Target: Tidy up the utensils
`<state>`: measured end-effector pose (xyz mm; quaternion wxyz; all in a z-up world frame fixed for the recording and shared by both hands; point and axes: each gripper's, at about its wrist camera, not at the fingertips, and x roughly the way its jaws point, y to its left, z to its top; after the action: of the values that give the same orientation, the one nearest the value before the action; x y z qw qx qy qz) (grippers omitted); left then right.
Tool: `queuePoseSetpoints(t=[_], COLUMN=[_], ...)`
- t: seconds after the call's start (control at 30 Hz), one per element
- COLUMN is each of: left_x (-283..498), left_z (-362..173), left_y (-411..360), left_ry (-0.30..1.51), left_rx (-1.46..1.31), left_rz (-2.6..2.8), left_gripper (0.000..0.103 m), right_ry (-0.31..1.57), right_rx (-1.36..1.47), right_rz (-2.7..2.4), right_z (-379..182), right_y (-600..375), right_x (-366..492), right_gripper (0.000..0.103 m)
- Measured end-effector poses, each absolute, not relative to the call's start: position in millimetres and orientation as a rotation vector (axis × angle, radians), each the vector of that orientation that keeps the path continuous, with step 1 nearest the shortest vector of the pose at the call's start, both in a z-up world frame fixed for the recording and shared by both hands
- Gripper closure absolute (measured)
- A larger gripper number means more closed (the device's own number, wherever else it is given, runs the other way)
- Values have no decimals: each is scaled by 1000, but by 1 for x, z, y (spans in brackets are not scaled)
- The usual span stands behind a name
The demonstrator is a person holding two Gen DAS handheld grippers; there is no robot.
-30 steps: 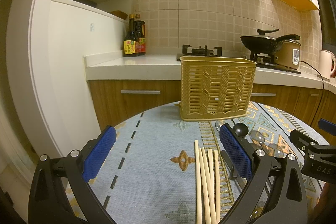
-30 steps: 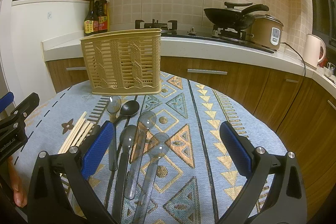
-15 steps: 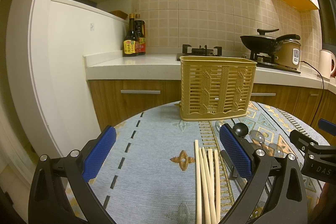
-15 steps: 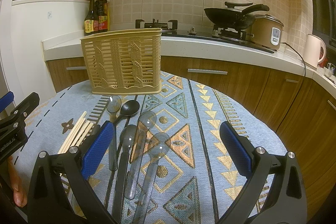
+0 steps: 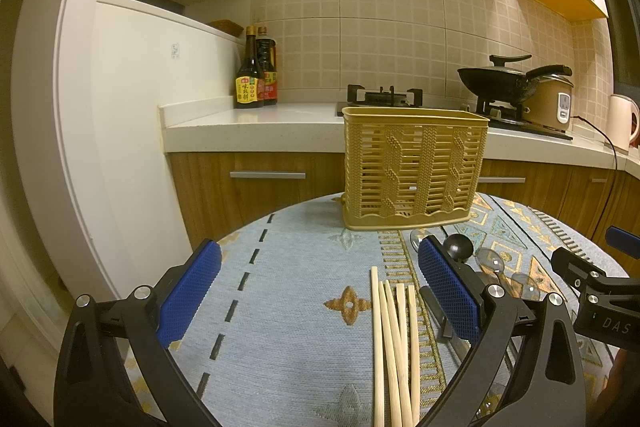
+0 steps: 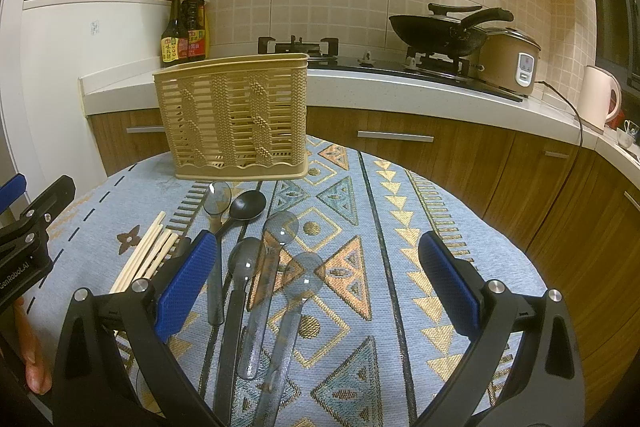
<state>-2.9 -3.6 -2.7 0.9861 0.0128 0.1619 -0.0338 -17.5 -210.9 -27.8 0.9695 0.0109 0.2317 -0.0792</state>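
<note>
A tan slatted utensil basket [image 5: 414, 169] [image 6: 236, 117] stands upright at the far side of the round table. Several wooden chopsticks [image 5: 394, 343] [image 6: 146, 255] lie in front of it. To their right lie a black spoon [image 6: 240, 223] [image 5: 460, 247] and several clear plastic spoons [image 6: 268, 275]. My left gripper [image 5: 320, 291] hovers open over the cloth, the chopsticks between its fingers near the right one. My right gripper [image 6: 318, 279] hovers open above the spoons, holding nothing.
A patterned blue cloth [image 6: 400, 227] covers the table. Behind runs a counter with sauce bottles [image 5: 256, 75], a gas hob, a black wok [image 6: 444, 29], a rice cooker [image 6: 512, 65] and a kettle [image 6: 602, 97]. A white fridge [image 5: 120, 131] stands left.
</note>
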Motion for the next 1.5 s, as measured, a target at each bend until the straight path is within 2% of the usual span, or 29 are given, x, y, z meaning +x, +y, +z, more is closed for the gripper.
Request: queuePoseSetpoints(t=[0.43, 0.57, 0.8, 1.03, 1.13, 1.17, 1.23, 1.5], left_x=[-1, 7, 44, 78, 101, 110, 127, 161], left_z=[-4, -6, -19, -23, -29, -31, -38, -54], left_y=[0, 13, 29, 4, -9, -13, -18, -33], left_ry=[333, 407, 736, 897, 964, 997, 1052, 1141], left_rx=[-1, -35, -6, 22, 39, 33, 12, 17], left_rz=[-57, -64, -242, -450, -477, -485, -495, -469], left_gripper=[7, 8, 36, 48, 55, 58, 73, 80], right_ry=[469, 465, 529, 607, 676, 701, 749, 849], right_rx=[25, 32, 4, -8, 7, 13, 23, 49], right_rz=[-162, -194, -202, -170, -125, -113, -87, -20], right_z=[-31, -30, -33, -18, -11, -10, -7, -7], right_y=[-210, -213, -208, -211, -217, -219, -223, -226], right_x=[-15, -16, -7, 11, 25, 29, 40, 68], right_gripper=[6, 6, 6, 8, 16, 22, 31, 47])
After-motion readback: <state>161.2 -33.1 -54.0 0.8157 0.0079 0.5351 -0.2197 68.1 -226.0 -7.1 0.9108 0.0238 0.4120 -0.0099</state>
